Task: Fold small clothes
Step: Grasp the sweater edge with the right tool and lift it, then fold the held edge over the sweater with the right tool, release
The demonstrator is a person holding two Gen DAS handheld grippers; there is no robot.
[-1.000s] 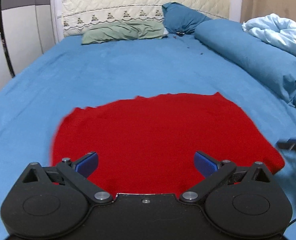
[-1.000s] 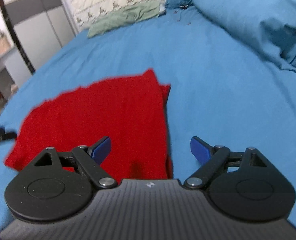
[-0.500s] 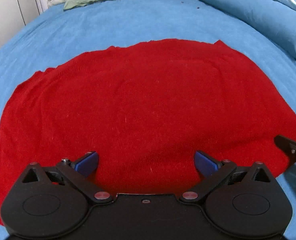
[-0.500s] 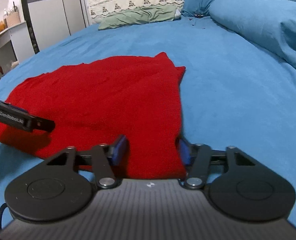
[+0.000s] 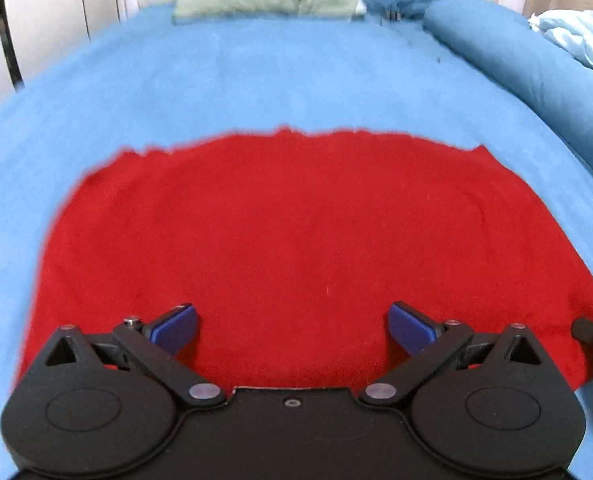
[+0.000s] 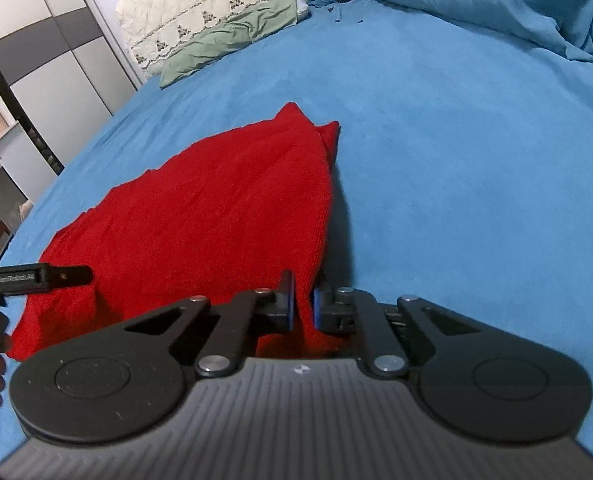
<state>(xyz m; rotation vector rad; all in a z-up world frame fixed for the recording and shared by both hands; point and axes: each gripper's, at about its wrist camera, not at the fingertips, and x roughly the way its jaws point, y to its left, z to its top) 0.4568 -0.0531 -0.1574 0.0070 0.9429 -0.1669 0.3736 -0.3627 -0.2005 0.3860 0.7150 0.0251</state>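
Note:
A red knit garment [image 5: 296, 240] lies spread on the blue bed sheet [image 5: 256, 80]. My left gripper [image 5: 292, 326] is open, its blue pads over the garment's near edge, holding nothing. In the right wrist view the garment [image 6: 216, 220] has its right near corner lifted off the sheet, and my right gripper [image 6: 304, 304] is shut on that corner, with red cloth pinched between the pads. The left gripper's finger [image 6: 56, 276] shows at the left of the right wrist view, over the garment's left edge. A tip of the right gripper [image 5: 592, 330] shows at the right edge of the left wrist view.
A green pillow [image 5: 264, 0] and a cream quilted headboard [image 6: 216, 4] are at the far end. A rolled blue duvet [image 5: 536, 72] runs along the right side. A grey and white wardrobe [image 6: 48, 52] stands to the left of the bed.
My right gripper has closed on the garment's right near corner and lifted it. My left gripper, still open, has tilted up and drawn back a little from the cloth.

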